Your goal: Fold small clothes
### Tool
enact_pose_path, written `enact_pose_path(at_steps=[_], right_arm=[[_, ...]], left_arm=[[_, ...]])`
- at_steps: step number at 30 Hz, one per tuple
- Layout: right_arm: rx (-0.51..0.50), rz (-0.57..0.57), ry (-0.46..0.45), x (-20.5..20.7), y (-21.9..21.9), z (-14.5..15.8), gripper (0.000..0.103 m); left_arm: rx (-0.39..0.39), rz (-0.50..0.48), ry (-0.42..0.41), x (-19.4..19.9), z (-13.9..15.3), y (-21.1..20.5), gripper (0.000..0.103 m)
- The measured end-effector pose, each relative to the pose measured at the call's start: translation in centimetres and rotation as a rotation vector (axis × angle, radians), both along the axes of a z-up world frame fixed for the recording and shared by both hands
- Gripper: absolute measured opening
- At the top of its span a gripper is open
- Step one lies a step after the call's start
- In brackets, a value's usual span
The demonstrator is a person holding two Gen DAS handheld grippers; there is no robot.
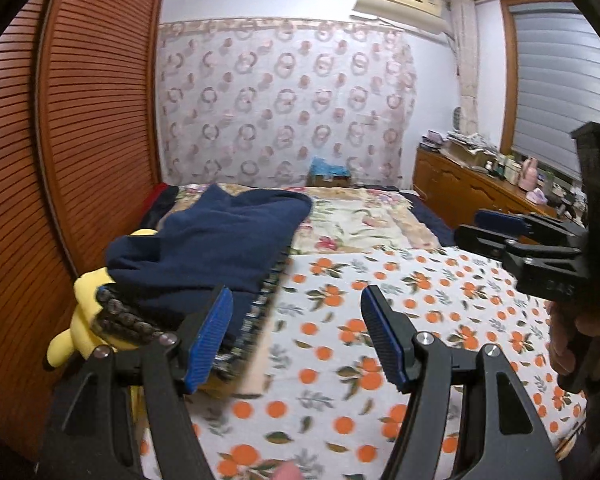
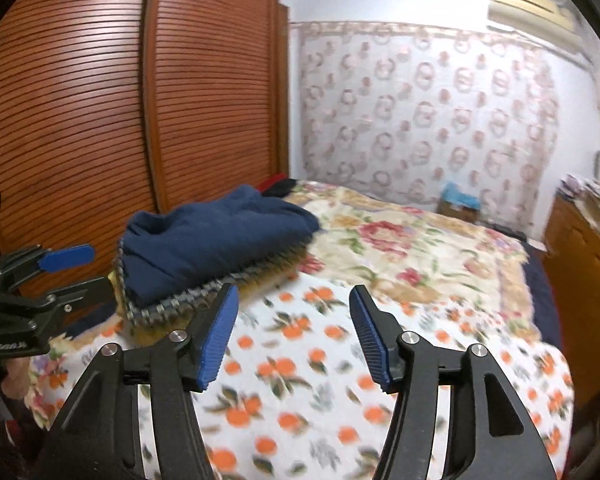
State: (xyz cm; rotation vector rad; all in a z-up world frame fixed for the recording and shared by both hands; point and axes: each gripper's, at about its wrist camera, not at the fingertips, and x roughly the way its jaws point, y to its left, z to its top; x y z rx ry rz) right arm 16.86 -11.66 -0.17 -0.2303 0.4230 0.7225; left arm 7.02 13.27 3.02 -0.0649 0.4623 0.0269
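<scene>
A navy blue garment (image 1: pixel 208 248) lies folded on top of a stack of clothes with a checked piece (image 1: pixel 260 308) under it, at the left side of the bed; it also shows in the right wrist view (image 2: pixel 216 240). My left gripper (image 1: pixel 296 320) is open and empty, just right of the stack, above the orange-print cloth (image 1: pixel 380 340). My right gripper (image 2: pixel 294 320) is open and empty over the same orange-print cloth (image 2: pixel 300 380). Each gripper shows in the other's view: the right gripper (image 1: pixel 500 232) and the left gripper (image 2: pixel 76 272).
A yellow plush toy (image 1: pixel 84 320) sits left of the stack against the wooden slatted wardrobe (image 1: pixel 80 120). A floral blanket (image 2: pixel 400 240) covers the far bed. A wooden dresser (image 1: pixel 468 188) with clutter stands at the right. A patterned curtain (image 1: pixel 284 100) hangs behind.
</scene>
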Motion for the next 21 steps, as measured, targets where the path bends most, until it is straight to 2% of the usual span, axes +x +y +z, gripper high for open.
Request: enact_pose_path(at_steps=[3,8,14,21], right_arm=[[0.019,-0.074,-0.023,-1.7,-2.9,0.0,0.072],[0.061,-0.219,-0.051,-4.4,-7.9,0.5,0.079],[0.101,-0.316,-0.078,-6.3,-12.2,1.1,0.080],[0.119,-0.374,-0.097,-7.3,-13.7,1.2,0.080]], left_arm=[[-0.003,-0.022,-0.008,-0.3,0.2,-1.8,0.067],[0.001,-0.039,-0.022,-0.8,0.7,-4.2,0.067],[0.005,-0.068,-0.037,-1.4,1.6,-6.0,0.067],[0.012,-0.077,-0.035,-1.8,2.0,-6.9,0.067]])
